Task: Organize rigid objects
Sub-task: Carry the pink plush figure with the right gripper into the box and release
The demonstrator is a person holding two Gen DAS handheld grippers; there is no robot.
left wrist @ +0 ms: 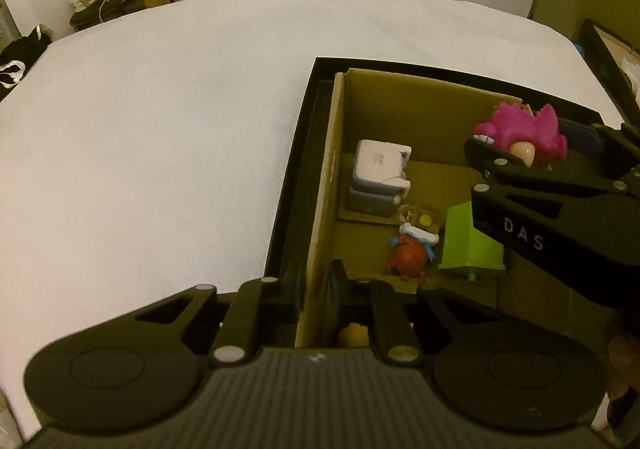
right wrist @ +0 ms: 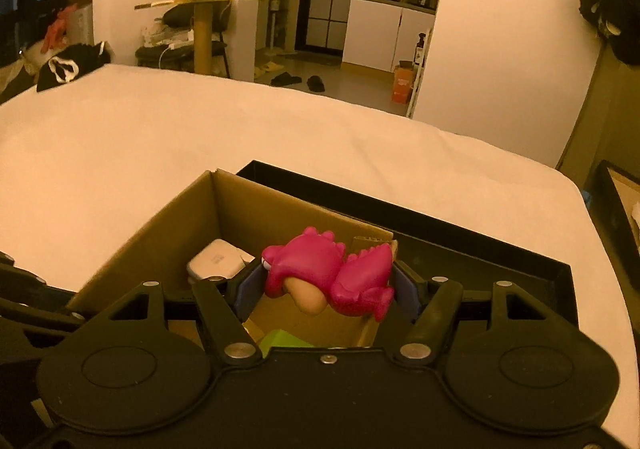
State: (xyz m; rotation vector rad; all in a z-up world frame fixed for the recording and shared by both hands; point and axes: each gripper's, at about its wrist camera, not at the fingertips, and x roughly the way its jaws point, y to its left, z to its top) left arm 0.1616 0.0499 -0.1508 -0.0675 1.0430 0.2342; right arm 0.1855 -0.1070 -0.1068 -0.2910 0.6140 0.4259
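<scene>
Dinosaur [right wrist: 328, 275] in the air, folks: the pink toy is pinched between the pads of the right hand-held gripper [right wrist: 326, 281], lying on its side, and it hangs over the open cardboard box [left wrist: 416, 109], near the box's far right corner. This looks like the drop-off step of the tidy-up, the toy carried in and not yet set down.

Inside the box, on its floor, a white and grey blocky gadget [left wrist: 378, 177] sits toward the far left wall. Nearer the middle lies a red round figure [left wrist: 410, 255] with a clear plastic piece [left wrist: 418, 215] touching its top, and a bright green block [left wrist: 470, 245] rests just right of that figure. The box itself sits inside a black tray [left wrist: 298, 153] on a white-covered surface [left wrist: 160, 129]; whether that is a bed or a tabletop, I cannot tell.

The left hand-held gripper [left wrist: 316, 289] straddles the near left wall of the box, one finger outside and one inside, spread apart. Something orange shows low between them, too hidden to name, so I call it holding nothing.

Next move, by my read: lower the dinosaur toward bare cardboard by the far wall, away from the green block, then ease the pads apart.
</scene>
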